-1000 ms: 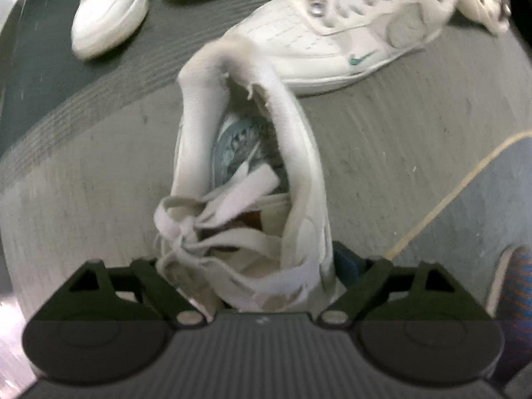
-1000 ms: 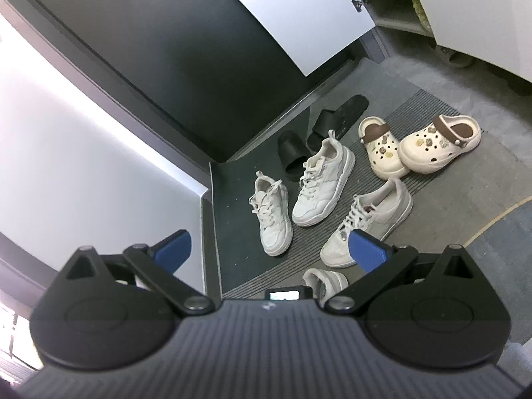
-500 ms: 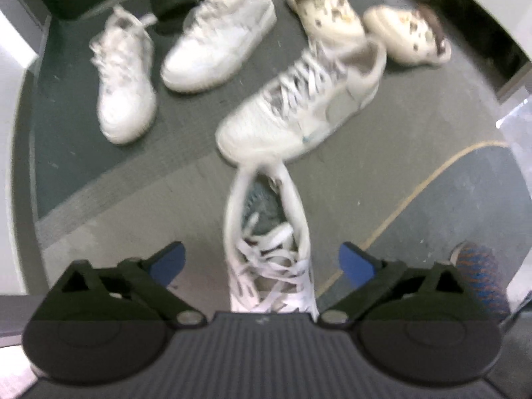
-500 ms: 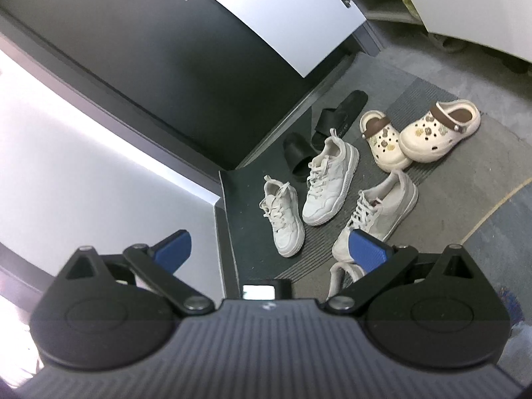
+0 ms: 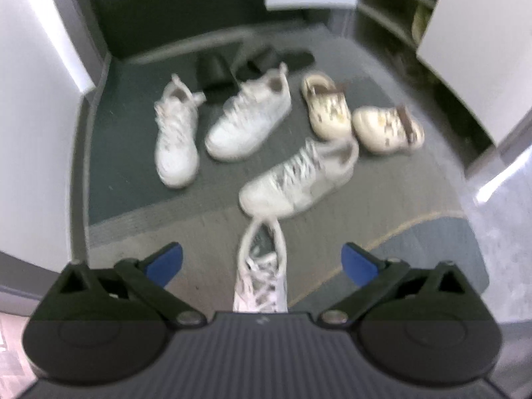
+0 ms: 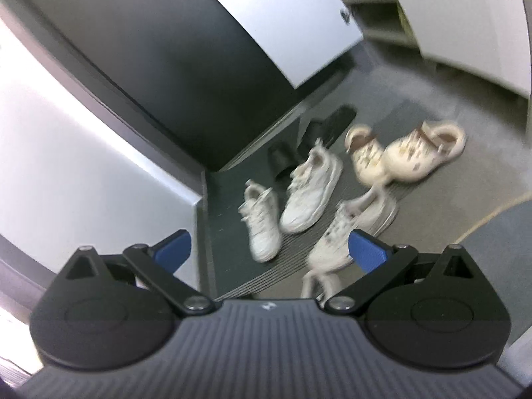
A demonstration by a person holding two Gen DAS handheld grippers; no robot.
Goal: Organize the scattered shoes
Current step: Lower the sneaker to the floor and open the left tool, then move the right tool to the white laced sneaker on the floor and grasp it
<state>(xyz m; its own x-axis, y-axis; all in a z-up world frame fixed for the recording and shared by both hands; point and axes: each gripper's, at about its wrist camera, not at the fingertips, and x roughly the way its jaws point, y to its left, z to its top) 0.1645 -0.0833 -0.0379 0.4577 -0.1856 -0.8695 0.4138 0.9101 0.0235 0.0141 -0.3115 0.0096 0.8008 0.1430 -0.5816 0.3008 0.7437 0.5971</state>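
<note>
Shoes (image 5: 299, 179) across grey entry mat (image 5: 126, 139)

You are looking at an entryway floor (image 5: 382, 199) of grey carpet, with a dark green mat (image 5: 126, 126) filling the corner against a dark door (image 6: 149, 50). A white wall (image 5: 30, 116) closes the left side. At the right stands an open shelf unit (image 5: 389, 16) with white doors (image 5: 472, 50).

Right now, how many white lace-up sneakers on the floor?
4. Far-left sneaker and chunky sneaker on the dark mat; angled sneaker at the mat's edge; nearest sneaker on grey floor, partly hidden by the left gripper.
</note>
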